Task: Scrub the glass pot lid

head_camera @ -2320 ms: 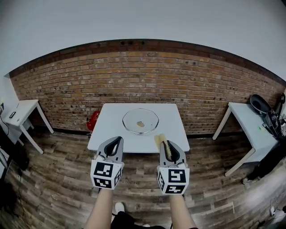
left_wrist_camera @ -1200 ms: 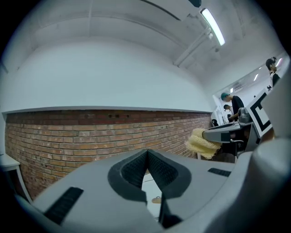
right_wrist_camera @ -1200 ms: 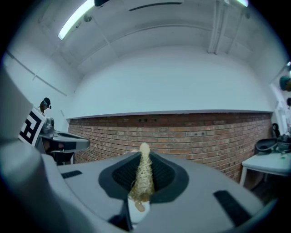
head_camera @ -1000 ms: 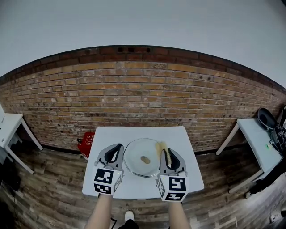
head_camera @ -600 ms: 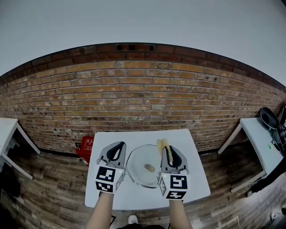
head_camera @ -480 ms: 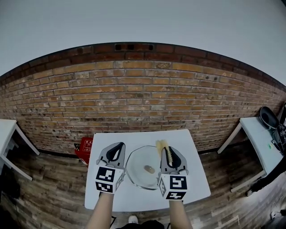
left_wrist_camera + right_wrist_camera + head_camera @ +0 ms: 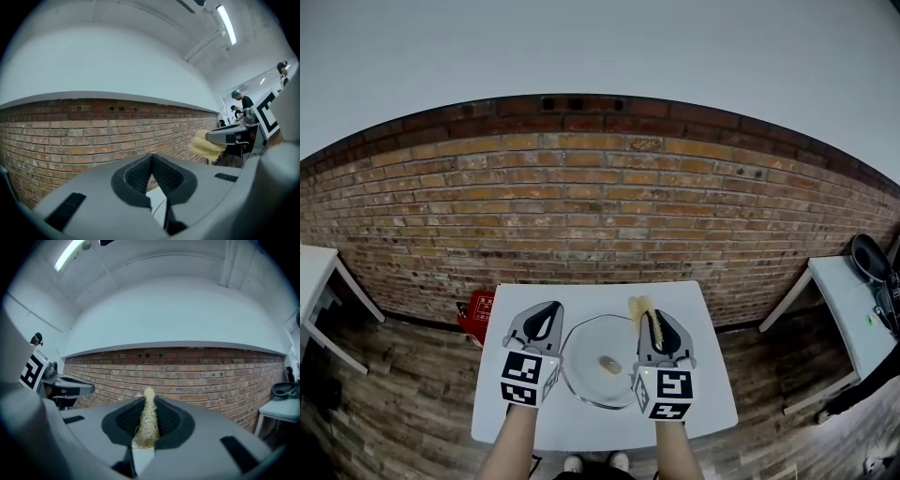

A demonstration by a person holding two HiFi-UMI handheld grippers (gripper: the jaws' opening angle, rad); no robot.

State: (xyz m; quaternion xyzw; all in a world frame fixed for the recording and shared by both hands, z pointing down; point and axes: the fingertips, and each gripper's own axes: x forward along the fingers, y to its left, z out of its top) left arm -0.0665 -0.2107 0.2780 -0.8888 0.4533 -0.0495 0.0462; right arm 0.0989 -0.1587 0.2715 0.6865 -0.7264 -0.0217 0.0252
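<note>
A round glass pot lid [image 7: 598, 361] with a small knob in its middle lies flat on the white table [image 7: 694, 309], seen in the head view between my two grippers. My left gripper [image 7: 547, 314] hovers over the lid's left edge, shut and empty; in the left gripper view its pads [image 7: 152, 174] meet with nothing between them. My right gripper [image 7: 650, 323] is over the lid's right edge, shut on a yellow loofah scrubber [image 7: 641, 311] that sticks out past the tips. The scrubber [image 7: 147, 423] shows pinched between the pads, and the scrubber [image 7: 205, 145] also appears at the right.
A brick wall [image 7: 581, 216] stands right behind the table. A red object [image 7: 475, 306] sits on the wooden floor by the table's left rear corner. Another white table [image 7: 858, 319] with dark gear is at the right, and a third table's corner [image 7: 314, 272] at the left.
The table and lid have come closer beneath my grippers, and both grippers now flank the lid over the table. The right gripper has kept hold of the scrubber; the left has stayed shut.
</note>
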